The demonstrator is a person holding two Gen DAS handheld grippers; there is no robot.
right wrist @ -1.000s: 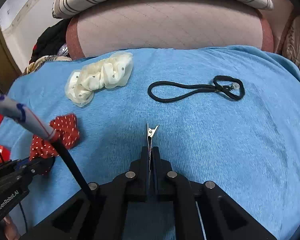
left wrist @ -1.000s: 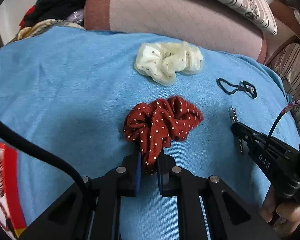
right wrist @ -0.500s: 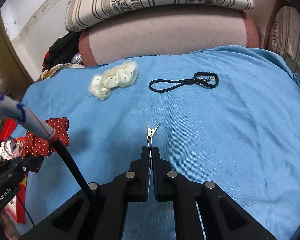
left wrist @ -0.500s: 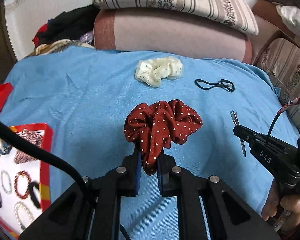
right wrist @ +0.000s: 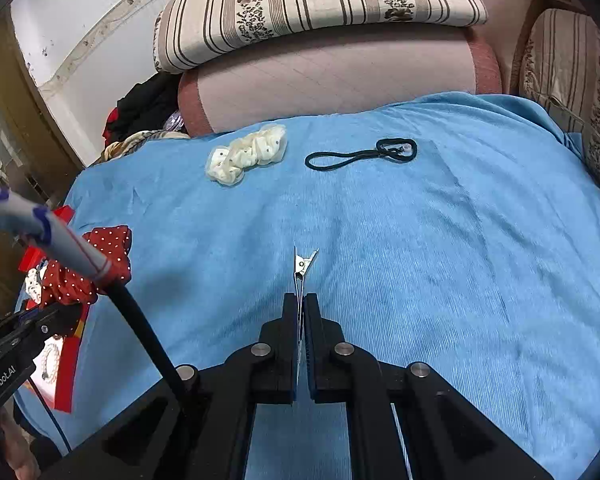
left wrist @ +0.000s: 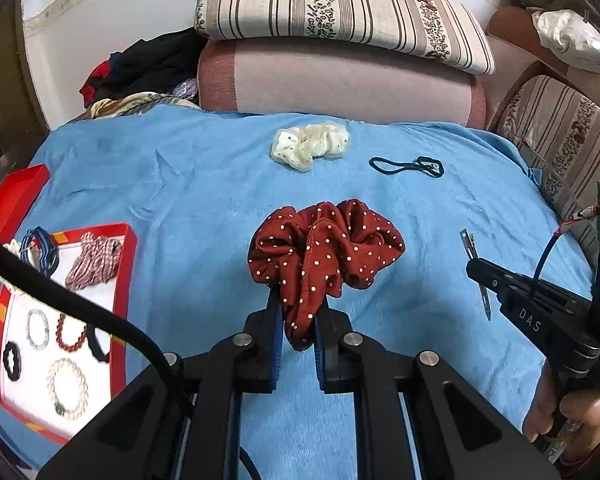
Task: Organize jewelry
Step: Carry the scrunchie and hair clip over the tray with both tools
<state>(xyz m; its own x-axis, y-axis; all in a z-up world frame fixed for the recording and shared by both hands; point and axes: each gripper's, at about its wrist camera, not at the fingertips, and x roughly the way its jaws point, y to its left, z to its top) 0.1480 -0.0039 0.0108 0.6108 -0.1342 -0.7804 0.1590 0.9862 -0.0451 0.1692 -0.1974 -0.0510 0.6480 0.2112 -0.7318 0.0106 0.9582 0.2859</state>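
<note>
My left gripper [left wrist: 297, 304] is shut on a dark red polka-dot scrunchie [left wrist: 324, 246] and holds it above the blue cloth. The scrunchie also shows at the left of the right wrist view [right wrist: 100, 256]. My right gripper [right wrist: 300, 304] is shut on a silver hair clip [right wrist: 302, 266], which also shows in the left wrist view [left wrist: 476, 268]. A red-rimmed tray [left wrist: 122, 280] with bracelets and hair ties lies at the left. A cream scrunchie [left wrist: 310, 146] and a black hair tie [left wrist: 408, 166] lie on the far part of the cloth.
A blue cloth [right wrist: 460, 240] covers the work surface. A pink bolster [left wrist: 340, 80] and a striped pillow [left wrist: 340, 8] lie behind it. Dark clothes [left wrist: 148, 64] are piled at the back left. A striped cushion [left wrist: 564, 140] stands at the right.
Both grippers have risen and drawn back with their items. The cream scrunchie and black hair tie look smaller, and the red tray has come into the left wrist view.
</note>
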